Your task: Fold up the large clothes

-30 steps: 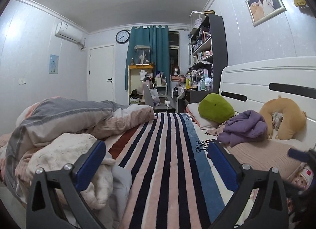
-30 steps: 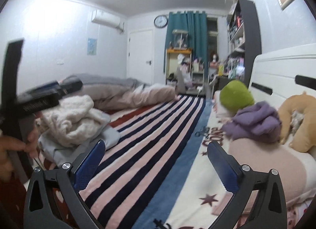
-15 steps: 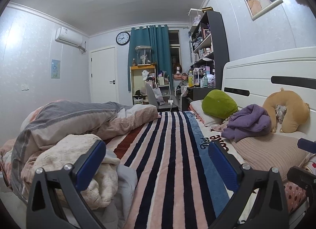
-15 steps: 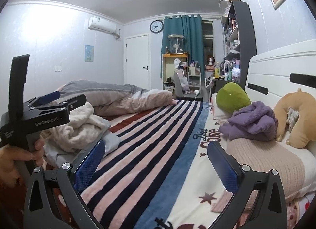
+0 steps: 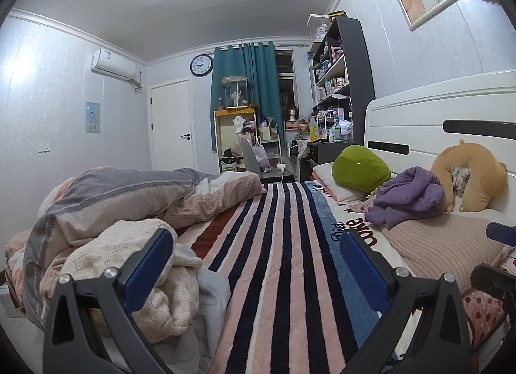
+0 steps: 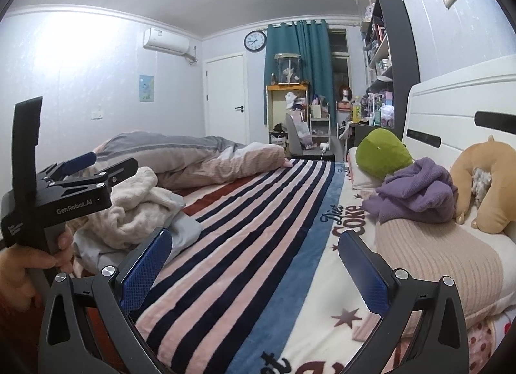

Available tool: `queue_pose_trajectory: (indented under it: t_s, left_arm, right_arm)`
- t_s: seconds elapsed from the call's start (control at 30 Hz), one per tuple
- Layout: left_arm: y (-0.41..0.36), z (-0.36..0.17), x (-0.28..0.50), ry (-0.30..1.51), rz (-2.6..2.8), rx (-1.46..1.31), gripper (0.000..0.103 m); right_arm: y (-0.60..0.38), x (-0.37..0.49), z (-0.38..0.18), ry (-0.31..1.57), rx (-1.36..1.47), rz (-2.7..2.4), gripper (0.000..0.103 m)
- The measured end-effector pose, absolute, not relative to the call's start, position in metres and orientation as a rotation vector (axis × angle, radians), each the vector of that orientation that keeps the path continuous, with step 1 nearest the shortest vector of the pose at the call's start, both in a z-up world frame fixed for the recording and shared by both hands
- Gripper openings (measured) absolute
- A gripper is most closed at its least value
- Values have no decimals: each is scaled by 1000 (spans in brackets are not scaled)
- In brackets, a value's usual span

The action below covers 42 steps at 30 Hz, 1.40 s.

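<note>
A bedroom, with a bed under a striped blanket filling most of both views; a white headboard runs along the right, a door and teal curtain stand at the far wall. The clothes to fold sit in a heap at the bed's left edge: a cream fleecy garment crumpled on top of something pale grey, just in front of a bunched duvet. A purple garment lies crumpled by the pillows, beside a green cushion and a tan neck pillow.

The left claw has its fingers wide apart and holds nothing, hovering above the blanket with its left finger just in front of the cream heap. The right claw is likewise spread and empty, over the blanket's middle (the left tool and the hand gripping it show at this view's left edge). Both look poised at the bedside, probably because the blanket's bare stretch serves as the folding surface and no garment has been picked yet
</note>
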State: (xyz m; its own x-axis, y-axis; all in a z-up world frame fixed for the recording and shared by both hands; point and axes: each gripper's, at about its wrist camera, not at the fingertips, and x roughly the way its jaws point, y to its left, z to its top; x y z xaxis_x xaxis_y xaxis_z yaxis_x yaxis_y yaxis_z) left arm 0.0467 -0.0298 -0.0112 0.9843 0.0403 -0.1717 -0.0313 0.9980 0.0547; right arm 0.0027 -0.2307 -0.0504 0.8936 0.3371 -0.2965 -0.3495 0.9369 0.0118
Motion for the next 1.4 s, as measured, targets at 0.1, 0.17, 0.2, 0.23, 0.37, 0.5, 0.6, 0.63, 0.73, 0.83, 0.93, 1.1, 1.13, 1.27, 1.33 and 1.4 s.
queue_pose_trajectory:
  t_s: [0.1, 0.17, 0.2, 0.23, 0.37, 0.5, 0.6, 0.63, 0.73, 0.83, 0.93, 1.1, 1.13, 1.27, 1.33, 1.4]
  left_arm:
    - [-29, -12, 47, 174, 36, 50, 102]
    - [-28, -12, 47, 174, 34, 50, 102]
    - [-28, -12, 48, 175, 34, 49, 102]
    - [-28, -12, 48, 176, 34, 47, 102]
    - [-26, -13, 49, 181, 27, 41, 102]
    - [-24, -14, 50, 180, 27, 35, 102]
    - [-24, -13, 50, 178, 25, 33, 102]
    - [-24, -13, 50, 177, 25, 33, 102]
    - [-24, -13, 50, 178, 27, 33, 102]
    - [-23, -13, 50, 176, 27, 32, 102]
    - [-22, -13, 51, 177, 28, 28, 102]
    - [-22, -13, 51, 176, 28, 28, 102]
    - [-23, -13, 51, 176, 27, 27, 102]
    - [-22, -13, 51, 175, 28, 30, 102]
    - [-22, -13, 50, 175, 31, 30, 102]
    - [-22, -14, 51, 180, 28, 30, 102]
  right_arm:
    - [-231, 3, -50, 301, -38, 355, 103]
    - [-230, 3, -51, 302, -38, 354, 103]
    - [-230, 3, -51, 305, -38, 354, 103]
    - [-230, 2, -51, 303, -38, 354, 103]
    - [-229, 2, -51, 304, -37, 354, 103]
    - [-228, 2, -51, 297, -34, 355, 103]
    - [-225, 1, -52, 291, -32, 361, 103]
    - [-225, 2, -52, 291, -33, 362, 103]
    - [-223, 1, -52, 288, -33, 365, 103]
    - [-223, 1, -51, 288, -32, 367, 103]
    - [-223, 1, -50, 287, -32, 368, 103]
    - [-223, 1, -49, 287, -32, 369, 103]
    - [-222, 0, -49, 287, -32, 369, 103]
    - [-222, 0, -49, 287, -31, 369, 103]
    - [-222, 0, -49, 287, -31, 368, 103]
    - [-222, 0, -49, 287, -32, 368, 103]
